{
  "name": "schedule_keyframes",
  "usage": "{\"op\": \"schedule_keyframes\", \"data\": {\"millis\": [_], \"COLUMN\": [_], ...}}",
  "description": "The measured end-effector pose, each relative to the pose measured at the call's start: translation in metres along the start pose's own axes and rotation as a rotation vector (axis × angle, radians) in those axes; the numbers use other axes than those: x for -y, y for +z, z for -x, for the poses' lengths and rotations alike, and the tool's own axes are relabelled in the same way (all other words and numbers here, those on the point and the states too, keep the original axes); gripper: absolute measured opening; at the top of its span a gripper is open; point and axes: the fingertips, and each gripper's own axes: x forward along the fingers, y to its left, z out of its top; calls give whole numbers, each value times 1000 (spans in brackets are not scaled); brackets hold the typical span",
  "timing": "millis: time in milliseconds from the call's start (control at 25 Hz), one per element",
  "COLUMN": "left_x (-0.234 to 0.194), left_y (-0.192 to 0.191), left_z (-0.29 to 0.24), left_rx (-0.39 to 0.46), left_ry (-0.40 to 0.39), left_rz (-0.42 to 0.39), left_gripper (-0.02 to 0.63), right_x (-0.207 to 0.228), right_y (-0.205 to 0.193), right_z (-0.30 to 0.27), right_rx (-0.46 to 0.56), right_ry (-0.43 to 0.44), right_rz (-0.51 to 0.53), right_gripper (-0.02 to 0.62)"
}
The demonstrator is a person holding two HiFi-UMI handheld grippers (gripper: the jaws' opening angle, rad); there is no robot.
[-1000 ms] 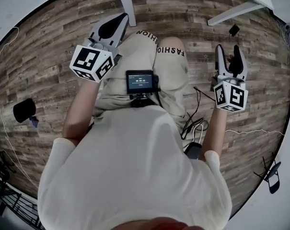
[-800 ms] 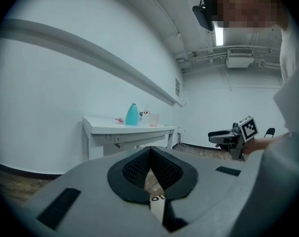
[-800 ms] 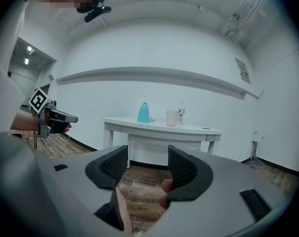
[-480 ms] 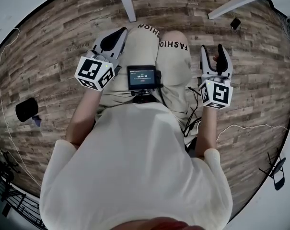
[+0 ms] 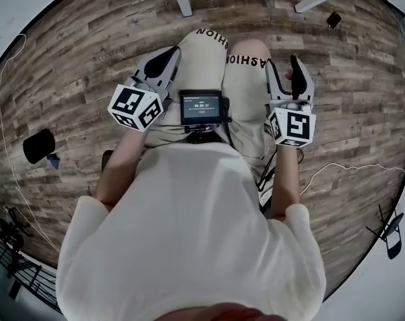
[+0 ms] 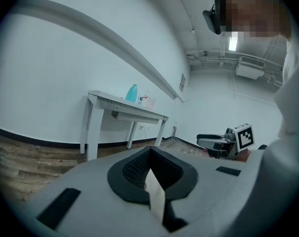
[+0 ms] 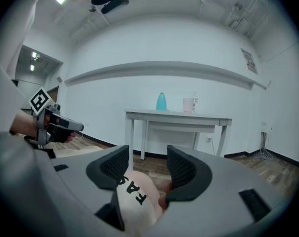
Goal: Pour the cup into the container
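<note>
The left claw (image 5: 170, 53) has its two pads pressed flat together with nothing between them; the left gripper view shows them meeting in one closed seam (image 6: 150, 157). The right claw (image 5: 282, 64) stands roughly half open, its jaws clearly apart and gripping nothing (image 7: 148, 157). Below the gap between them lies only the person's pale trouser leg (image 7: 134, 201), with dark lettering on it, and neither pad presses on the cloth.

Both claws are held low over the person's thighs, pointing forward. A small screen (image 5: 201, 107) on the person's chest sits between them, and the wooden floor (image 5: 68, 65) spreads out beyond.

The cup (image 7: 189, 104) is well ahead of the right claw. It stands upright on a white surface (image 7: 179, 115) against the wall, high above the line of the open jaws and a little to their right. The teal container (image 7: 161, 101) stands just to the left of the cup on the same surface, apart from it, and almost straight ahead of the right claw.

From the left claw, the same surface (image 6: 124, 107) is far off and up to the left of the closed pads. The teal container (image 6: 132, 93) and the cup (image 6: 148, 100) stand side by side on it. Neither claw is anywhere near them.
</note>
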Motion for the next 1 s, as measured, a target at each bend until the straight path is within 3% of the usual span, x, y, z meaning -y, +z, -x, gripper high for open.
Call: {"op": "schedule_keyframes", "data": {"millis": [1000], "left_x": [22], "left_y": [-46], "left_z": [61], "left_rx": [0], "left_ry": [53], "left_rz": [5], "left_gripper": [9], "right_x": [-80], "right_y": [-22], "right_z": [66], "right_rx": [-6], "right_ry": [44], "right_rz": [-39], "right_gripper": [245]}}
